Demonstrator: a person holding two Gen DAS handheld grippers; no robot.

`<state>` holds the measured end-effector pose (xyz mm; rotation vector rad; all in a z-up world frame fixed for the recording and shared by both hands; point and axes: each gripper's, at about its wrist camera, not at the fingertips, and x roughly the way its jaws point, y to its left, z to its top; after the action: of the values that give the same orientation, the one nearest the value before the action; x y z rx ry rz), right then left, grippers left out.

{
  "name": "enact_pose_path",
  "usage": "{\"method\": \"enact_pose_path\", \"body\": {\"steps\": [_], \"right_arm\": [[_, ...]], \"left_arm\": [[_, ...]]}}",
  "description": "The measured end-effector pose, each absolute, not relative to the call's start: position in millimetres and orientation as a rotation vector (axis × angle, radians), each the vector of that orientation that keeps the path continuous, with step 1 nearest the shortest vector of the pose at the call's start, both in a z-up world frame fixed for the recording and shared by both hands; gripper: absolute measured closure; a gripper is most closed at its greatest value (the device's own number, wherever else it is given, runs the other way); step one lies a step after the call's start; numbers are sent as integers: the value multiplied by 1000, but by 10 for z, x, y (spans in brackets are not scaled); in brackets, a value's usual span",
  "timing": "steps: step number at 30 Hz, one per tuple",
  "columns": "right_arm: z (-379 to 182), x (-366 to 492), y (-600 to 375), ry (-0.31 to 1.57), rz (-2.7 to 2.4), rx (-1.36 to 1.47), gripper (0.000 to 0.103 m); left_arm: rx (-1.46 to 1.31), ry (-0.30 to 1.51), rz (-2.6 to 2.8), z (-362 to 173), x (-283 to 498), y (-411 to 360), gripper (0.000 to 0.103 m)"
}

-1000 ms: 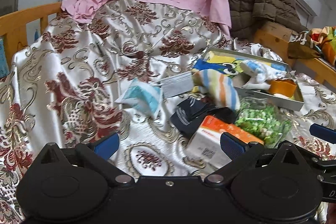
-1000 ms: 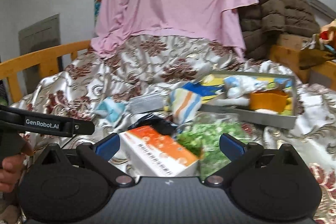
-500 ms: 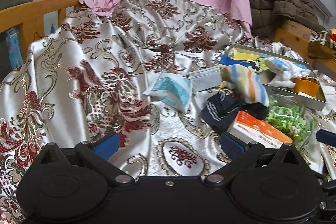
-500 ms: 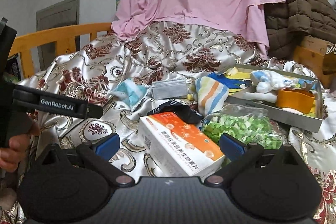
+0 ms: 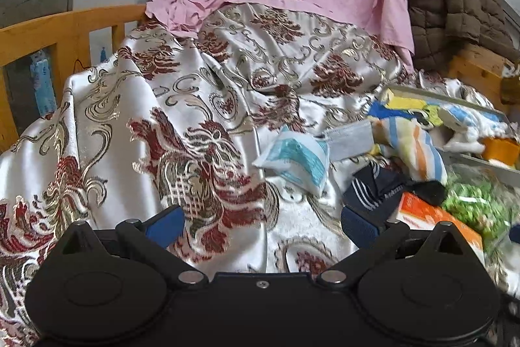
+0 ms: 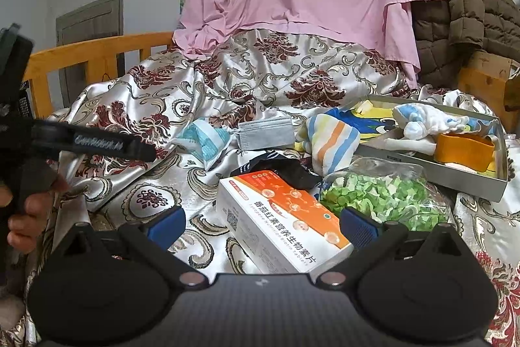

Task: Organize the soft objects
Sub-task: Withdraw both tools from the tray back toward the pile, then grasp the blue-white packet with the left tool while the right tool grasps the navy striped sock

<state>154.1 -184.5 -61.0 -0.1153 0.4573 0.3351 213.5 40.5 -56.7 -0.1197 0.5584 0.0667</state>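
Both your tools are released and grasping nothing: the left tool (image 5: 260, 225) hangs over bare bedspread (image 5: 136, 106), the right tool (image 6: 261, 225) straddles the near end of the orange-and-white box (image 6: 279, 223). The soft things lie mid-frame right: a blue-and-white pouch (image 6: 203, 140), a grey face mask (image 6: 265, 132), a dark sock (image 6: 279, 168) and a striped cloth (image 6: 331, 142) beside the tray (image 6: 468, 179). They look light and limp, likely to sag; pinch each at a bunched fold, not a loose edge.
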Motion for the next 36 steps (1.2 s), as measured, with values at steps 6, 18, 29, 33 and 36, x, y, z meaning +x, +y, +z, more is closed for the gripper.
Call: {"method": "enact_pose_path", "body": {"steps": [6, 18, 29, 33, 36], "right_arm": [[-633, 1619, -1862, 480, 336, -114, 0], [-449, 2329, -1844, 550, 377, -180, 0], [-450, 3067, -1539, 699, 526, -376, 0], [-509, 3283, -1409, 763, 550, -416, 0], [-570, 3449, -1364, 822, 550, -419, 0]], "left_arm": [[-126, 512, 71, -579, 2393, 394, 1], [-176, 484, -87, -645, 3049, 533, 1], [-135, 535, -269, -862, 3440, 565, 2], [-177, 555, -300, -961, 3477, 628, 6], [-193, 544, -314, -982, 3479, 656, 10]]}}
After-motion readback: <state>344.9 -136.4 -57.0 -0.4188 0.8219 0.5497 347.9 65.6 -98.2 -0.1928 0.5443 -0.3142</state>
